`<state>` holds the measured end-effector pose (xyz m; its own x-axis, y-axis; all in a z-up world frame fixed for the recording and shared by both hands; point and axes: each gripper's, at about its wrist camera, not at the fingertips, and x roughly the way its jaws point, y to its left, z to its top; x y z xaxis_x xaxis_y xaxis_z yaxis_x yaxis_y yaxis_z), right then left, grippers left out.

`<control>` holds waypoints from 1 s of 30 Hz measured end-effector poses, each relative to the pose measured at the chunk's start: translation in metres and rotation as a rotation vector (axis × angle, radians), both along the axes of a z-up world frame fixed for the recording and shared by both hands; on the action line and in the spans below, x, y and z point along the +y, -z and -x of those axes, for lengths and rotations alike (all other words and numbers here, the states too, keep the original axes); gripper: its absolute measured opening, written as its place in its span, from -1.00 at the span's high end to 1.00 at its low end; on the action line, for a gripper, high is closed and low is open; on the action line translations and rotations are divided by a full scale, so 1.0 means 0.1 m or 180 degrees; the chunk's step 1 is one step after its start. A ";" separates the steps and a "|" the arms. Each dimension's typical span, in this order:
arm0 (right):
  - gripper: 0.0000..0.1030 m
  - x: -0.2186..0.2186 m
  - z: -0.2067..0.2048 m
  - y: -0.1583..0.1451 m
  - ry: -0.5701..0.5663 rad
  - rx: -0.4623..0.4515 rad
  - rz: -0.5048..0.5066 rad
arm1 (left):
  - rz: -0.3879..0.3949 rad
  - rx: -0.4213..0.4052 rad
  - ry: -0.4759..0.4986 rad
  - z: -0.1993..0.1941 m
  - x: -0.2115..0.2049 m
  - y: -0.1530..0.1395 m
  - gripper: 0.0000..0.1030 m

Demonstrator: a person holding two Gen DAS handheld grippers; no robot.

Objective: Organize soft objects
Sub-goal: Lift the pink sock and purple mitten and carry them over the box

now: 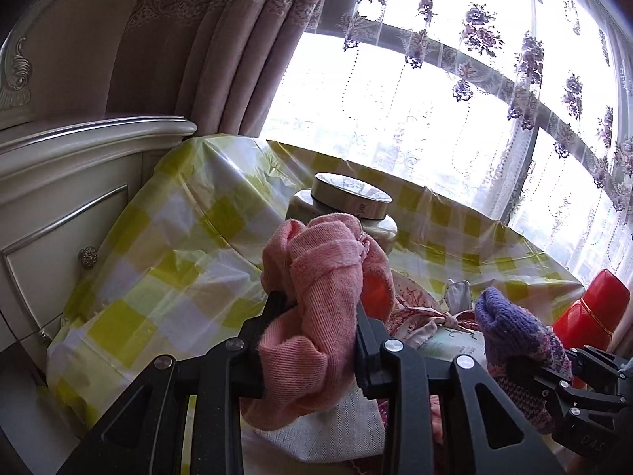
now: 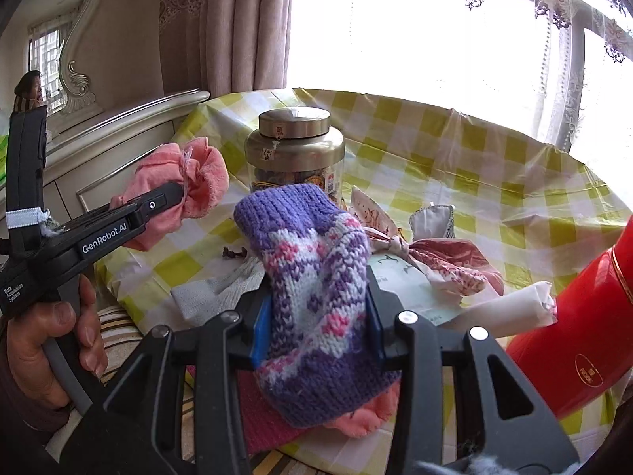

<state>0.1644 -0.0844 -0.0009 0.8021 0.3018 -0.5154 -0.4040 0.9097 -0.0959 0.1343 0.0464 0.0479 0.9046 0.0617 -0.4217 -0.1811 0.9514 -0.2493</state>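
A pink fuzzy sock [image 1: 324, 277] is bunched up and lifted above the table, and my left gripper [image 1: 319, 308] is shut on it. The right wrist view shows that same pink sock [image 2: 198, 174] at the left, clamped in the left gripper [image 2: 174, 196], whose handle a hand [image 2: 47, 336] holds. A purple, white and pink knitted sock [image 2: 316, 277] stands up between the fingers of my right gripper [image 2: 318, 312], which is shut on it. In the left wrist view the knitted sock [image 1: 510, 332] and the right gripper [image 1: 554, 372] are at the lower right.
On the yellow-checked tablecloth [image 2: 474, 150] stand a clear jar with a gold lid [image 2: 294, 150] and a red flask [image 2: 585, 336] at the right. A grey cloth [image 2: 221, 289], a knotted red-patterned cloth [image 2: 443, 261] and a pale packet [image 2: 411, 289] lie there. A white dresser [image 1: 59, 213] is at the left.
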 end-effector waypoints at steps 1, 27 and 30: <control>0.16 -0.05 0.04 -0.01 0.0027 0.0000 -0.0004 | -0.0021 -0.0009 0.0033 0.02 -0.06 -0.02 0.37; 0.16 -1.29 1.02 -0.26 0.0770 -0.0120 -0.0156 | -0.0210 -0.0089 0.1004 0.50 -1.45 -0.28 0.37; 0.16 -1.47 1.12 -0.27 0.0897 -0.0129 -0.0206 | -0.0225 -0.0080 0.1152 0.58 -1.63 -0.29 0.37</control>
